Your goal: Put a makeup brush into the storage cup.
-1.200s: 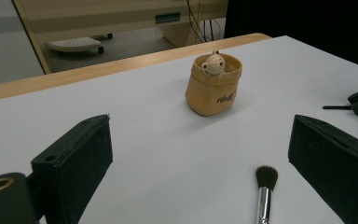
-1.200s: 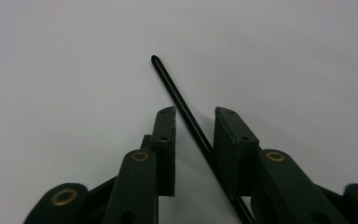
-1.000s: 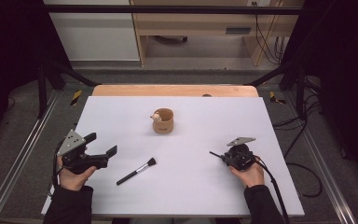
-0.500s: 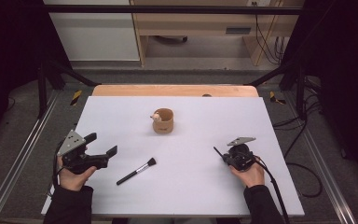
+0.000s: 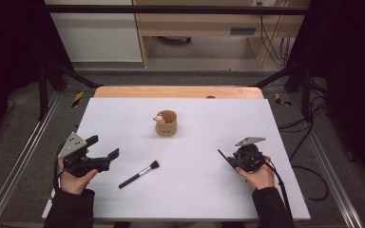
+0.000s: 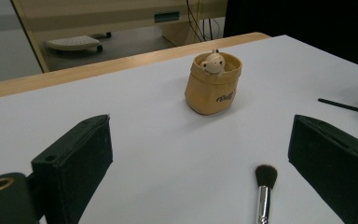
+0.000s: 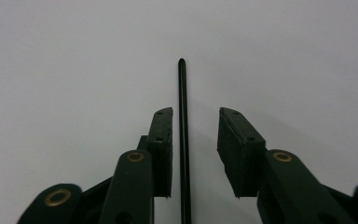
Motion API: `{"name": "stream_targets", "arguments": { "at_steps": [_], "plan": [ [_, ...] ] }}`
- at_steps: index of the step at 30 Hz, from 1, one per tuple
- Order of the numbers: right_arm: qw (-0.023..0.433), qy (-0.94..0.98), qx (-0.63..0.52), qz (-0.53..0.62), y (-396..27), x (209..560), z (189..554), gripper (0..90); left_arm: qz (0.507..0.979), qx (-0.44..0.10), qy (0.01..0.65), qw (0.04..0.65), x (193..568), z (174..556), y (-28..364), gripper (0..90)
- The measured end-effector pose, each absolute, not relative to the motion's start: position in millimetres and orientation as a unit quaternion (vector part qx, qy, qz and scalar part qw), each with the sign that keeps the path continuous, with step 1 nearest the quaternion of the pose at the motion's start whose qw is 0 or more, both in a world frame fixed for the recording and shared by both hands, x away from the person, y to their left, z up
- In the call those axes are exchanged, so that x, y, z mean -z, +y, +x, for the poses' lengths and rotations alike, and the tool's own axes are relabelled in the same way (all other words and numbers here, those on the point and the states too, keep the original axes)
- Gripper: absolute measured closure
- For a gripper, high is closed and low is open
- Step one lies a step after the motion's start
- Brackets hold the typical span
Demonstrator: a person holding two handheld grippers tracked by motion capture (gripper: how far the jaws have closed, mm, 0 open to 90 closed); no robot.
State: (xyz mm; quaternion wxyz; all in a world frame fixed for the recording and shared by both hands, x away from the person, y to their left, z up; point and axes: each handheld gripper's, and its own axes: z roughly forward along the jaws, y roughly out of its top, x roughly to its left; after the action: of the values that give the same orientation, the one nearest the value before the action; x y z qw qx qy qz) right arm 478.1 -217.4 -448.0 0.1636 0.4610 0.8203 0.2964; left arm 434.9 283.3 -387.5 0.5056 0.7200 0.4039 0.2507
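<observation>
Your right tool [image 5: 227, 158] sits low over the white worktop [image 5: 199, 190], tipped down toward it. Its jaws have just been opening: now part open, with a thin black stick [image 7: 182, 116] running straight between them. The stick lies close to one pad [image 7: 163, 149], well off the other; can't tell if that pad touches it. No squeeze on it either way. The stick's rounded tip pokes out past the jaw ends, and in the high view it shows as a short black line just ahead of the tool.

Your left tool [image 5: 105, 149] is wide open, nothing between the jaws, held level above the worktop. The makeup brush [image 5: 139, 174] lies flat just ahead of it, bristles pointing away; in the left gripper view the bristle head [image 6: 266, 175] sits between the jaw tips, nearer one side.

The tan pouch [image 5: 166, 123] with a small figure [image 6: 212, 62] inside stands upright farther out, well apart from both tools.
</observation>
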Motion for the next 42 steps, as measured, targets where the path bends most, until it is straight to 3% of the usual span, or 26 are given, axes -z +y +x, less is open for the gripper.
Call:
{"name": "stream_targets", "arguments": {
  "at_steps": [6,11,25,42],
  "plan": [
    [0.142,0.845,-0.259,0.446,-215,439,482,55.0,0.723,-0.25,0.401,0.504,387,435,282,5.7],
    [0.124,0.862,-0.217,0.441,-211,437,489,53.3,0.723,-0.25,0.401,0.504,387,435,283,5.7],
    [0.083,0.89,-0.15,0.423,-199,440,502,62.8,0.73,-0.25,0.396,0.498,388,434,278,5.6],
    [0.057,0.895,-0.116,0.427,-195,448,504,83.1,0.733,-0.249,0.395,0.494,389,435,276,5.6]
  ]
}}
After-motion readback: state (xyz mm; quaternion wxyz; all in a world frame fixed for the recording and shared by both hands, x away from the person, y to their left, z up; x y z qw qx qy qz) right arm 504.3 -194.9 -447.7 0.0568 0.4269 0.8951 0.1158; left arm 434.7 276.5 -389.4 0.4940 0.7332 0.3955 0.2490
